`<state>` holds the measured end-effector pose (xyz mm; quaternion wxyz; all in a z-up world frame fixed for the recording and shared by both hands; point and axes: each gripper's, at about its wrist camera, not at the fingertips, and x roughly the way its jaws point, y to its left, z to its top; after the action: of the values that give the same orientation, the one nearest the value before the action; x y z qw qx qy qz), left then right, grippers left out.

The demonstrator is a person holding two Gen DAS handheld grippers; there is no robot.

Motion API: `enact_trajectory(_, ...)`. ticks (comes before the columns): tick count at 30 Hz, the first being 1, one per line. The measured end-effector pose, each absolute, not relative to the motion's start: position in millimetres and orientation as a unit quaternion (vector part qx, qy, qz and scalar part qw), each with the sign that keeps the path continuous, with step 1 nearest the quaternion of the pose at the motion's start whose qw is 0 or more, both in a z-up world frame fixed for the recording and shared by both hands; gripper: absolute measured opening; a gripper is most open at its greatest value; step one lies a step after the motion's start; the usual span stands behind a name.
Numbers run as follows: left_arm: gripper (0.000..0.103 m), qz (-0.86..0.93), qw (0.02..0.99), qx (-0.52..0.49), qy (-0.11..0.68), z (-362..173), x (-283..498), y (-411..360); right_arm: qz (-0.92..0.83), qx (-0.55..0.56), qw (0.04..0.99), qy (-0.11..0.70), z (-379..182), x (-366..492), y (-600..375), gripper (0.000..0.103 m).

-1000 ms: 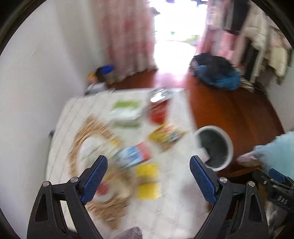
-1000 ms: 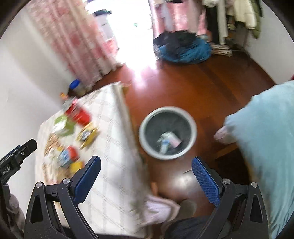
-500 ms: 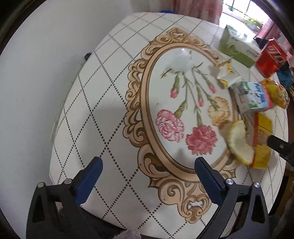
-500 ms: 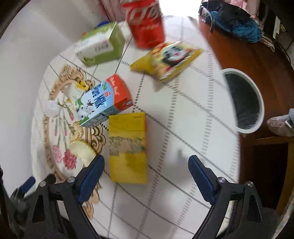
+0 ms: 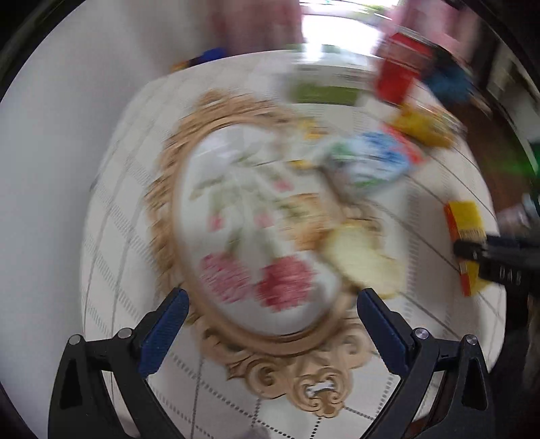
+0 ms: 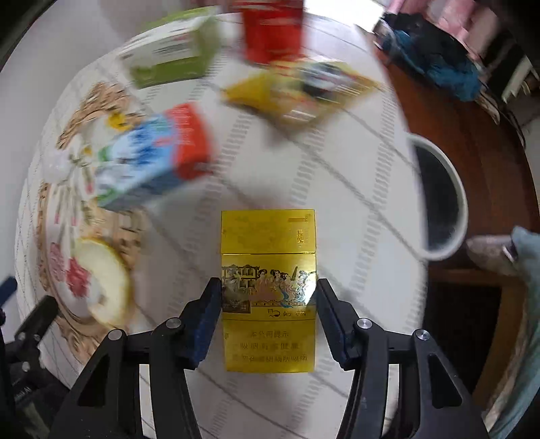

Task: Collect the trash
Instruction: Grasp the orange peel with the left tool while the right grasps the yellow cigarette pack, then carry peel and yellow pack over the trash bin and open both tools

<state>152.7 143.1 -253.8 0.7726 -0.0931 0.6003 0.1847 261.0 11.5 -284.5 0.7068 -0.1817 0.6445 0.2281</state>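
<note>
Trash lies scattered over the round desk (image 6: pixel 337 175), and the step in hand looks like the pickup of one piece. Going left to right in the right wrist view: a pale yellow peel (image 6: pixel 101 273) sits on the flower pattern near the left edge, a blue and red milk carton (image 6: pixel 152 158) lies beyond it, a green box (image 6: pixel 172 57) and a red can (image 6: pixel 270 30) stand at the far side, and a yellow snack bag (image 6: pixel 300 91) lies just in front of the can. In the middle, nearest the camera, the right tool (image 6: pixel 269 293) is closed on a gold cigarette pack (image 6: pixel 268 290), one pad against each long side; I cannot tell whether the pack has left the cloth. Off the right edge of the desk, a grey bin (image 6: pixel 452 199) with a white rim stands on the wooden floor

The left tool (image 5: pixel 270 304) hangs wide open and empty over the flower pattern, with the peel just ahead of its right finger

Next, I judge, the pack needs lifting clear, carrying right over the desk edge until it is above the bin's mouth, and letting go there. The grip is on smooth cardboard, so the squeeze should stay firm on the way
</note>
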Motion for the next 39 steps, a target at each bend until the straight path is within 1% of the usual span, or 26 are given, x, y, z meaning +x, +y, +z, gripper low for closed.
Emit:
enact_trajectory(6, 0.101, 0.103, 0.764, -0.013, 0.636, -267.2, 192.9, 109.9, 0.211, -0.153, 0.698, 0.667, -292.2, 274.6, -42.4, 0.058)
enact_trajectory(11, 0.1, 0.086, 0.756, -0.01, 0.649, -282.2, 207.4, 106.9, 0.21, -0.153, 0.702, 0.664, -296.6, 268.9, -54.1, 0.058)
enact_trajectory(12, 0.096, 0.087, 0.759, -0.014, 0.645, -283.0, 209.8, 107.6, 0.211, -0.154, 0.702, 0.663, -297.3, 267.2, -57.2, 0.058)
enact_trajectory(13, 0.086, 0.086, 0.76, -0.018, 0.644, -284.9, 209.4, 112.1, 0.211, -0.154, 0.702, 0.663, -298.1, 265.3, -60.1, 0.058)
enact_trajectory(14, 0.078, 0.085, 0.76, -0.022, 0.644, -285.3, 210.1, 111.7, 0.212, -0.155, 0.701, 0.663, -298.3, 266.8, -60.0, 0.058)
enact_trajectory(15, 0.064, 0.082, 0.759, -0.028, 0.645, -285.9, 210.6, 111.4, 0.212, -0.158, 0.701, 0.663, -297.7, 277.1, -48.5, 0.058)
enact_trajectory(17, 0.06, 0.084, 0.764, -0.03, 0.64, -287.6, 213.9, 113.3, 0.212, -0.164, 0.7, 0.662, -298.5, 278.3, -44.0, 0.058)
enact_trajectory(21, 0.045, 0.091, 0.772, -0.037, 0.628, -280.0, 210.0, 116.0, 0.214, -0.165, 0.699, 0.662, -292.1, 277.8, -34.0, 0.058)
enact_trajectory(29, 0.044, 0.133, 0.786, -0.051, 0.602, -246.2, 196.2, 111.0, 0.231, -0.147, 0.712, 0.646, -269.0, 277.2, -35.4, 0.058)
enact_trajectory(33, 0.044, 0.155, 0.802, -0.065, 0.573, -219.6, 190.5, 112.2, 0.243, -0.15, 0.731, 0.62, -244.9, 272.3, -31.7, 0.058)
enact_trajectory(39, 0.044, 0.179, 0.833, -0.078, 0.517, -163.1, 185.3, 103.4, 0.256, -0.138, 0.76, 0.582, -203.0, 274.9, -37.5, 0.058)
